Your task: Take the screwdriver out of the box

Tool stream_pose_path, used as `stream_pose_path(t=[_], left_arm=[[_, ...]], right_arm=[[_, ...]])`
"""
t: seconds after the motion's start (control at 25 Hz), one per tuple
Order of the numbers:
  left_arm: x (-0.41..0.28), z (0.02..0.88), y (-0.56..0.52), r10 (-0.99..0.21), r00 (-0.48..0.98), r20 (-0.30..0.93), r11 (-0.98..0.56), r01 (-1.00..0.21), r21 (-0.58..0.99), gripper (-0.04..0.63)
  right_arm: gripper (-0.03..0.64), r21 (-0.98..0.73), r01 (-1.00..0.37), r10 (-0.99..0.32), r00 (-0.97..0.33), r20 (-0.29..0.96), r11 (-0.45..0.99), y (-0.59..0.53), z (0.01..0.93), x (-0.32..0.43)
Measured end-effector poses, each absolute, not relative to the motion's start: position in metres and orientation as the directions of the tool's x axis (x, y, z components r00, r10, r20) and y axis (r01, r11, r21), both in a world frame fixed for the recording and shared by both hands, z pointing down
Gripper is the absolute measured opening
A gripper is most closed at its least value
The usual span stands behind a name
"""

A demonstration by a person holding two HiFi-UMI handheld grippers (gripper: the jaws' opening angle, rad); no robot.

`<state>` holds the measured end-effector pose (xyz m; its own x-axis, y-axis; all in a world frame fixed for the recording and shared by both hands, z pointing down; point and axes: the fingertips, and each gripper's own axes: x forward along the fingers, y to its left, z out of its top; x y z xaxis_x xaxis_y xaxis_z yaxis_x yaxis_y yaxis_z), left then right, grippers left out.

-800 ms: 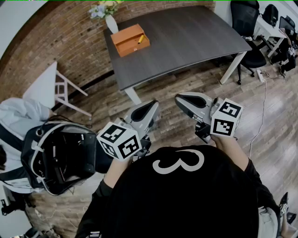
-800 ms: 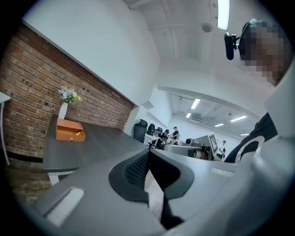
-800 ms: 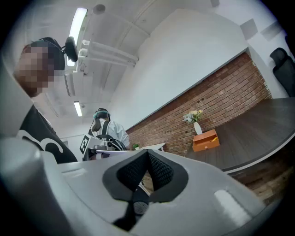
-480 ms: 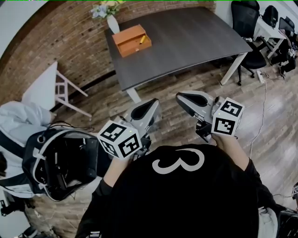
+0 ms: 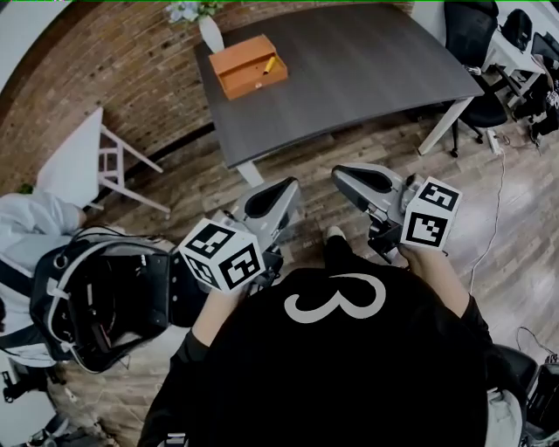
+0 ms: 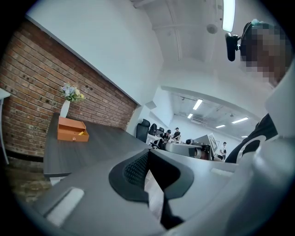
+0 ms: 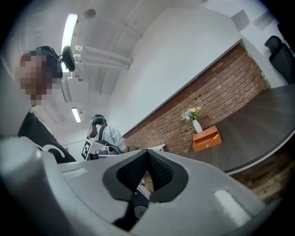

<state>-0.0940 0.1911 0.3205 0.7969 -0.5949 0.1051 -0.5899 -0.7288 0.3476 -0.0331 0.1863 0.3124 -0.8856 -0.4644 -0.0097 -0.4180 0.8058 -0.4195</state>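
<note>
Clearly, "3" marks the black shirt (image 5: 349,375); left hand-held gripper (image 5: 278,194) and right hand-held gripper (image 5: 354,179) closed, empty; dark grey table (image 5: 367,70) beside brick wall (image 5: 105,70).

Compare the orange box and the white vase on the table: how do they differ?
The orange box is low and wide; the white vase is tall and narrow. The box holds a yellow screwdriver; the vase holds flowers. Both stand at the far corner of the table, near the brick wall.
</note>
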Motion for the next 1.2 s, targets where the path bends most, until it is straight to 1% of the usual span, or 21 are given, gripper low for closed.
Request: stream_pose_path(t=[0.16,0.24,0.36,0.48,0.56,0.72,0.92,1.04,1.2], left_arm=[[-0.084,0.33,0.178,-0.613,0.784,0.1,-0.718,-0.605,0.345,0.015],[-0.086,0.326,0.154,-0.618,0.778,0.11,-0.708,-0.612,0.354,0.015],[-0.11,0.312,0.076,-0.627,0.769,0.125,-0.683,-0.619,0.388,0.015],[-0.138,0.294,-0.01,-0.636,0.758,0.143,-0.641,-0.622,0.45,0.015],[-0.139,0.292,-0.038,-0.64,0.752,0.156,-0.628,-0.629,0.458,0.015],[-0.106,0.312,-0.053,-0.65,0.741,0.167,-0.627,-0.648,0.433,0.015],[-0.057,0.321,-0.089,-0.672,0.72,0.173,-0.62,-0.675,0.4,0.015],[-0.05,0.316,-0.11,-0.693,0.704,0.153,-0.619,-0.691,0.373,0.014],[-0.058,0.317,-0.132,-0.731,0.662,0.163,-0.588,-0.734,0.34,0.014]], right_arm=[[0.002,-0.423,-0.395,-0.444,-0.896,-0.018,0.815,0.172,0.32,-0.024],[0.002,-0.433,-0.385,-0.434,-0.901,-0.015,0.815,0.147,0.315,-0.026],[0.002,-0.462,-0.374,-0.418,-0.908,0.006,0.804,0.065,0.299,-0.051],[0.002,-0.503,-0.366,-0.395,-0.917,0.053,0.783,-0.025,0.278,-0.08],[0.002,-0.519,-0.357,-0.386,-0.921,0.054,0.777,-0.051,0.276,-0.081],[0.002,-0.523,-0.336,-0.381,-0.924,0.024,0.783,-0.062,0.3,-0.046],[0.002,-0.496,-0.307,-0.338,-0.941,0.029,0.812,-0.093,0.311,-0.005],[0.002,-0.468,-0.293,-0.317,-0.948,0.03,0.833,-0.116,0.308,0.005],[0.002,-0.468,-0.273,-0.297,-0.955,0.025,0.84,-0.139,0.311,0.006]])
